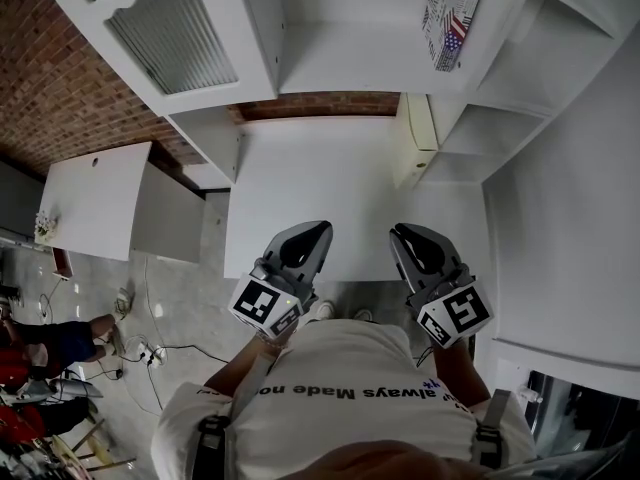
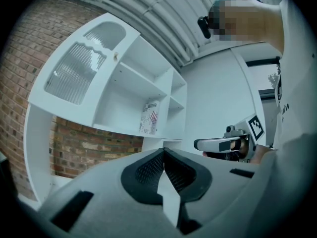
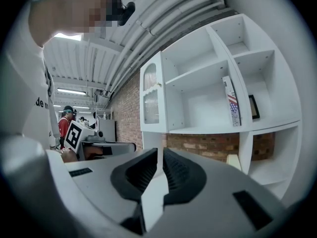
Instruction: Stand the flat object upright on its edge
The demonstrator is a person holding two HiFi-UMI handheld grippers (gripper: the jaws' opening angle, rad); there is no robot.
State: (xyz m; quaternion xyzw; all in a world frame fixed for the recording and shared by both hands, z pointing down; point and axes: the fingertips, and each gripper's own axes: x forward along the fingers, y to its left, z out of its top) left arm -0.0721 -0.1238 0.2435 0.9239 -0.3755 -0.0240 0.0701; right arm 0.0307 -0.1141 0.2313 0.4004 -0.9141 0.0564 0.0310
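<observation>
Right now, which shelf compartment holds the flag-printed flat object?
The wide lower compartment, just right of the ribbed-glass door in the head view. The flag-printed object stands against that compartment's right-hand wall.

Flat white box with flag print (image 1: 452,13): top cut by head-view edge; lettering too small to read | dark-framed picture (image 3: 253,107): content indiscernible, seen obliquely

Shelf unit (image 1: 340,63): smooth white board, matt. Door pane (image 1: 170,33): ribbed translucent glass (or plastic, cannot tell). Brick wall (image 1: 50,88): rough, matt. Flat object (image 1: 450,13): printed card cover. Left gripper (image 2: 163,151), right gripper (image 3: 159,150): matt grey plastic shells, black dimpled pads (image 2: 148,170). Floor (image 1: 190,308): glossy.
</observation>
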